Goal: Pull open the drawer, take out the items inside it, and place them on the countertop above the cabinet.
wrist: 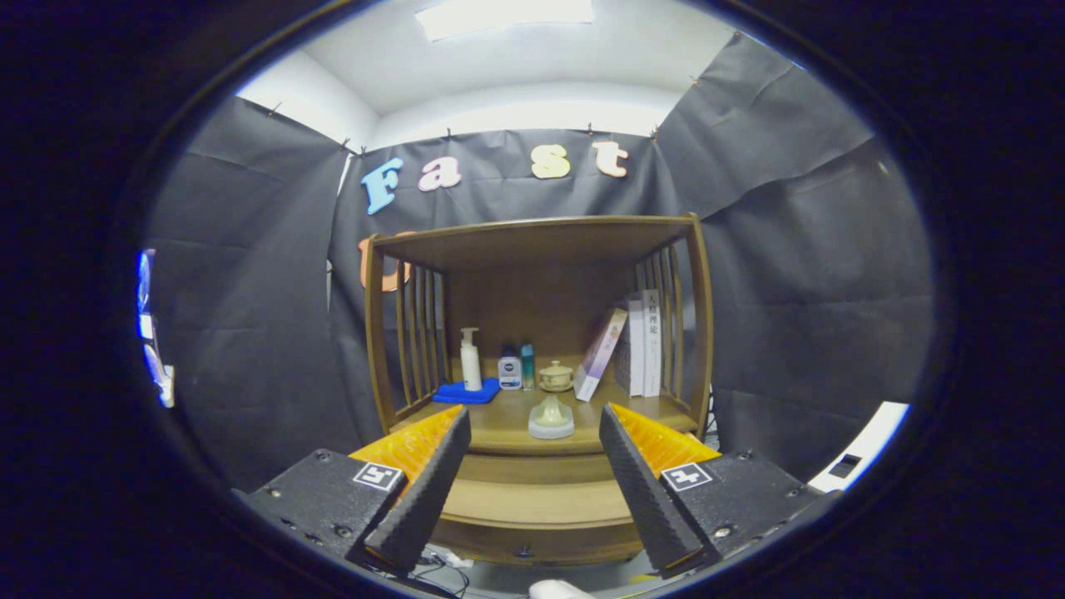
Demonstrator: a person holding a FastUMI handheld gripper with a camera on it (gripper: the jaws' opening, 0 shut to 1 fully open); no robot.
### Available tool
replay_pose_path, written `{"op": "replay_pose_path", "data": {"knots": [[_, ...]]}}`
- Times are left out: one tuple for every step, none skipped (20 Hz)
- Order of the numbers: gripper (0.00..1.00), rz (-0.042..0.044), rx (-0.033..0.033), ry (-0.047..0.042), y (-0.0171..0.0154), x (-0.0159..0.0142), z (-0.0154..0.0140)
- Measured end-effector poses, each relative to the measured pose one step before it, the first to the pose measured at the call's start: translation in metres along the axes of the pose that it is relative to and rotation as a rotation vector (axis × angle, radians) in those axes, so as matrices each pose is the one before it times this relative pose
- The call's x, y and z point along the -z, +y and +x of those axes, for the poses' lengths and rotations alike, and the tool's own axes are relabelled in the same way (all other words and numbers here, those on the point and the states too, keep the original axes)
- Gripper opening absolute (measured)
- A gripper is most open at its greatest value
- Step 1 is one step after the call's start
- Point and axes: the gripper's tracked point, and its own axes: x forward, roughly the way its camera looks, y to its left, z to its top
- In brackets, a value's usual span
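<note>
- Okay, gripper (532, 433) spread wide, nothing held; the two black ribbed fingers (424, 491) with orange backs stand well apart, touching nothing.
- Wooden cabinet (703, 333) straight ahead of the fingers, beyond the tips, slatted sides, flat top board, open shelf space.
- Countertop (507, 428) of the cabinet sits just beyond and between the fingertips.
- Drawer (532, 499) below the countertop, seen between the fingers, looks slid partly out toward the tool; small dark knob (523, 551) on its front, low between the finger bases. Contents of the drawer cannot be made out.
- Small pale lidded piece (551, 418) on the countertop's front part, between the fingertips, closest thing to the tool.
- Behind it, a small cream lidded cup (556, 376) farther in.
- Farther back toward the left finger side: white pump bottle (471, 359) standing on a blue cloth (467, 393).
- Beside the pump bottle, nearer the middle: a short white bottle with a blue label (509, 368) and a slim teal bottle (527, 366), touching or nearly so.
- Toward the right finger side: one book (601, 353) leaning tilted, upright white books (645, 343) against the right slats.
- Cables (441, 566) low down under the drawer, near the left finger base.
- White rounded thing (557, 589) at the very bottom between the finger bases, cannot tell what it is.
</note>
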Motion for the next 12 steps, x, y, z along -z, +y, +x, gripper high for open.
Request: {"op": "replay_pose_path", "data": {"knots": [[0.98, 0.00142, 0.00132, -0.0113, -0.00111, 0.0064, -0.00289], [0.98, -0.00114, 0.00069, -0.00442, -0.00114, 0.00728, -0.00364], [0.98, -0.00558, 0.00179, -0.0129, -0.00361, 0.00349, -0.00261], [0.98, -0.00281, 0.00615, -0.00511, -0.00296, 0.007, -0.00362], [0.98, 0.0089, 0.00641, -0.00388, -0.00257, 0.00847, -0.00445], [0.98, 0.02048, -0.00527, 0.00198, -0.0007, 0.01025, -0.006], [0.98, 0.03128, -0.00695, 0.01467, -0.00016, 0.01335, -0.00735], [0.98, 0.03748, 0.00491, 0.01805, -0.00346, 0.01484, -0.00285], [0.98, 0.01694, 0.00874, 0.03658, -0.0073, 0.01737, -0.00207], [0.98, 0.0006, 0.0131, 0.03374, -0.00638, 0.01656, -0.00056], [0.98, -0.00914, 0.01964, 0.03434, -0.00672, 0.01594, 0.00263], [0.99, -0.01486, 0.01759, 0.01928, -0.00519, 0.01226, 0.00276]]}}
